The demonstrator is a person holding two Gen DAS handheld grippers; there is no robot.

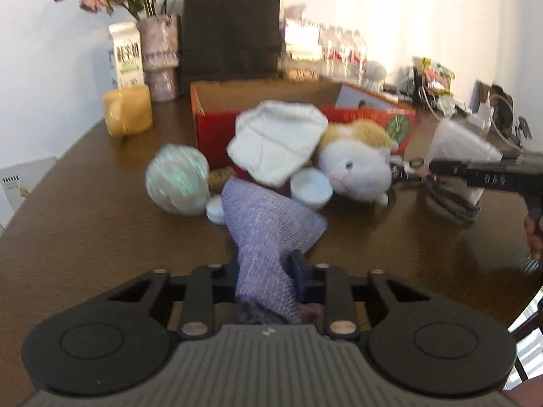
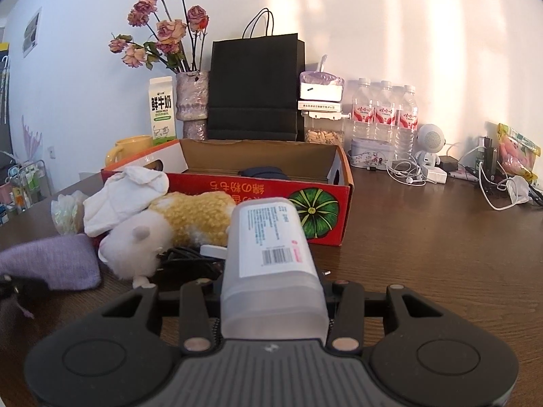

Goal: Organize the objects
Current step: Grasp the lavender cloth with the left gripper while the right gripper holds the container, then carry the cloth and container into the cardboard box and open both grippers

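A purple knit cloth [image 1: 268,224] lies on the brown table [image 1: 85,230] and runs back between the fingers of my left gripper [image 1: 266,268], which is shut on it. My right gripper [image 2: 271,291] is shut on a translucent white container [image 2: 268,237] with a barcode label, held above the table. Behind both stands an open red cardboard box [image 2: 237,190] with a dark item [image 2: 263,172] inside. In front of the box lie a white-and-yellow plush toy [image 1: 356,166], a white cloth [image 1: 278,139] and an iridescent bag [image 1: 176,183]. In the left wrist view the right gripper [image 1: 437,166] reaches in from the right.
A yellow mug [image 1: 127,110], a milk carton [image 2: 163,112], a vase of dried roses [image 2: 193,105], a black paper bag [image 2: 254,88] and water bottles [image 2: 383,115] line the wall. Small white lids [image 1: 310,188] and a black cable [image 2: 183,261] lie by the plush. Chargers and earphones [image 2: 407,173] crowd the back right.
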